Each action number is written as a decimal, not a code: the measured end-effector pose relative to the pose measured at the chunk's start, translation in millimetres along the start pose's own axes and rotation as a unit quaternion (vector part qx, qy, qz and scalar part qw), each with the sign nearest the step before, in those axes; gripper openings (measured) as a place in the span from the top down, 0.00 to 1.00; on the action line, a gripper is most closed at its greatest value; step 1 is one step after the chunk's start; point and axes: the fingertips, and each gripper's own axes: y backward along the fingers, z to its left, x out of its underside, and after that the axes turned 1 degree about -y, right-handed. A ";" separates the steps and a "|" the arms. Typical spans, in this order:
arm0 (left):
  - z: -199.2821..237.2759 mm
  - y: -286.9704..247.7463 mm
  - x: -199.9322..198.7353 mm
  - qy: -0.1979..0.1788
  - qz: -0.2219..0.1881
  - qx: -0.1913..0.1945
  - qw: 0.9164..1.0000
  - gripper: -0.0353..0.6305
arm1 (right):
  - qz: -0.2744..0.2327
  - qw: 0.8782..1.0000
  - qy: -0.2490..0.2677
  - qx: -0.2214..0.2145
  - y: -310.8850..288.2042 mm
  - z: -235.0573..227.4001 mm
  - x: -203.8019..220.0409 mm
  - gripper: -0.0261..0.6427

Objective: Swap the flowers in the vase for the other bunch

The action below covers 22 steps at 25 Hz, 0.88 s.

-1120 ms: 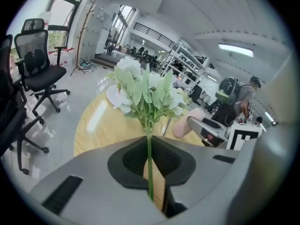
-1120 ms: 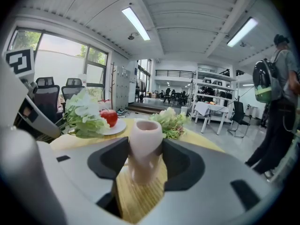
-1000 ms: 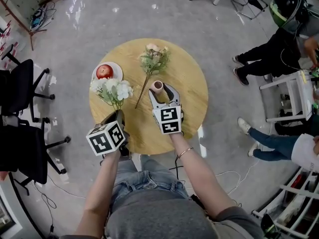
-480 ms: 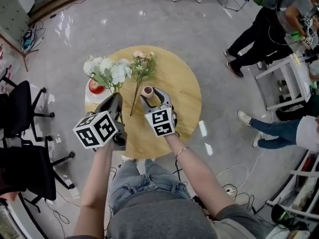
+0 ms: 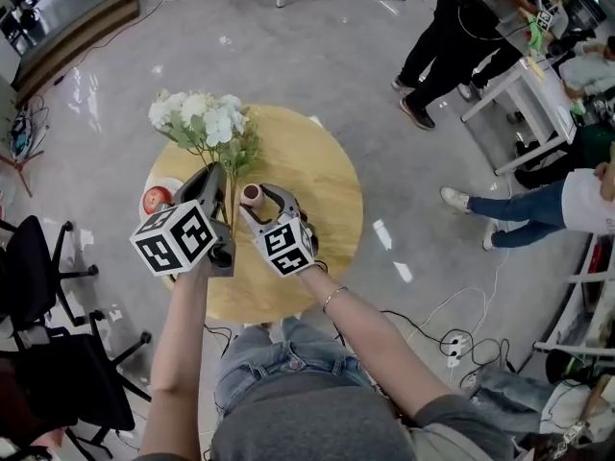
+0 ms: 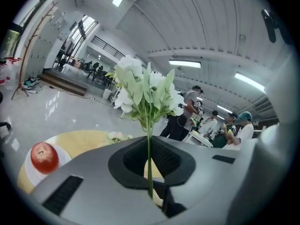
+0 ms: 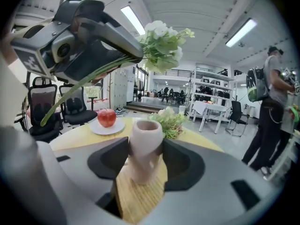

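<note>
My left gripper [image 5: 219,174] is shut on the thin green stem of a white flower bunch [image 5: 202,118] and holds it up in the air above the round wooden table [image 5: 312,185]. In the left gripper view the stem [image 6: 149,168] runs straight up between the closed jaws to the blooms [image 6: 145,90]. My right gripper [image 5: 255,198] is shut on a small pink vase [image 7: 145,144] that stands upright on the table, empty. The other bunch [image 7: 171,121], pale blooms with green leaves, lies on the table behind the vase. The left gripper [image 7: 131,53] hangs above and left of the vase.
A red apple [image 5: 156,200] on a white plate sits at the table's left edge. Black office chairs [image 5: 43,277] stand to the left. People [image 5: 461,27] and white tables [image 5: 524,94] are at the right. Cables [image 5: 452,339] lie on the floor.
My left gripper has risen with the white bunch and carried it further over the table, closer to the vase. The right gripper has stayed on the vase.
</note>
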 end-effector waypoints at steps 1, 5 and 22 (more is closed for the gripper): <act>-5.4 -6.1 -2.8 -0.008 0.001 0.009 1.000 0.91 | 0.001 1.000 -0.002 0.002 0.8 -0.6 0.2 0.61; -24.1 -28.0 -14.7 -0.028 0.002 0.049 0.998 0.91 | 0.003 1.000 -0.007 0.012 2.7 -0.2 1.4 0.61; -85.4 -84.5 -46.6 -0.084 -0.012 0.181 0.980 0.91 | -0.002 1.000 -0.014 0.022 8.1 -3.3 0.4 0.61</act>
